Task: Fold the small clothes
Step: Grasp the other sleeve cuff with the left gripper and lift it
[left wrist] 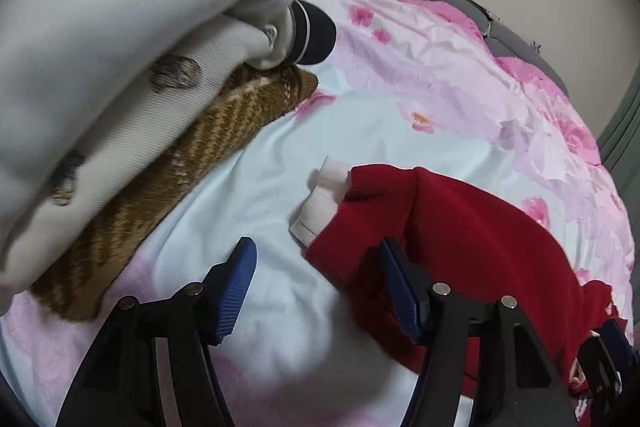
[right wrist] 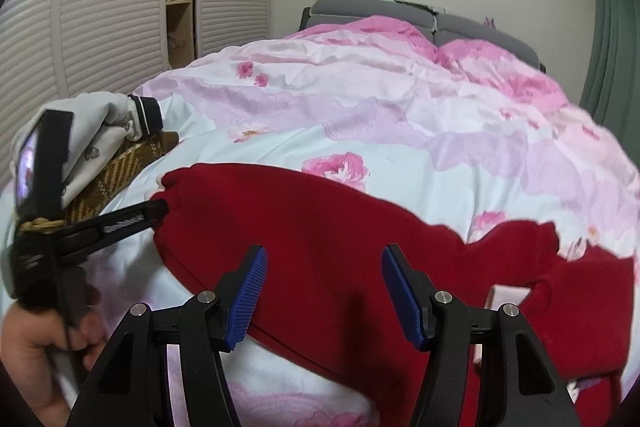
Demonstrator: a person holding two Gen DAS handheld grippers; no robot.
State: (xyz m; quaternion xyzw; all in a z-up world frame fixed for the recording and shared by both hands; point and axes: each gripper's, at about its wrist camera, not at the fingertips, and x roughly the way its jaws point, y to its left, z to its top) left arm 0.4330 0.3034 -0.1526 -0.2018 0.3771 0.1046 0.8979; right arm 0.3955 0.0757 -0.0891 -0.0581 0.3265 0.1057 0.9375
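Two grippers are mine here, one in each hand. My left gripper (left wrist: 318, 285) stands with its blue pads parted and nothing pinched between them; bare bedspread (left wrist: 280, 187) shows in the gap. Its right-hand finger lies over the edge of the red garment (left wrist: 460, 227), whose cuff end, with a pale lining (left wrist: 326, 195) poking out, sits just ahead and slightly right of the tips. Whether that finger presses the cloth I cannot tell.

My right gripper (right wrist: 324, 289) is also unclenched, pads apart, hanging above the middle of the red garment (right wrist: 320, 227) with the fabric spread under and beyond both fingers, not gripped. From that view my left gripper (right wrist: 154, 209) reaches in from the left, its tip at the garment's near-left end, with my hand (right wrist: 36, 355) behind it.

Farther left lies a stack: a pale grey piece (left wrist: 120, 47) with a dark cuff on a brown woven one (left wrist: 160, 179). The flowered pink bedspread (right wrist: 400, 107) runs back to a grey headboard (right wrist: 360, 7).
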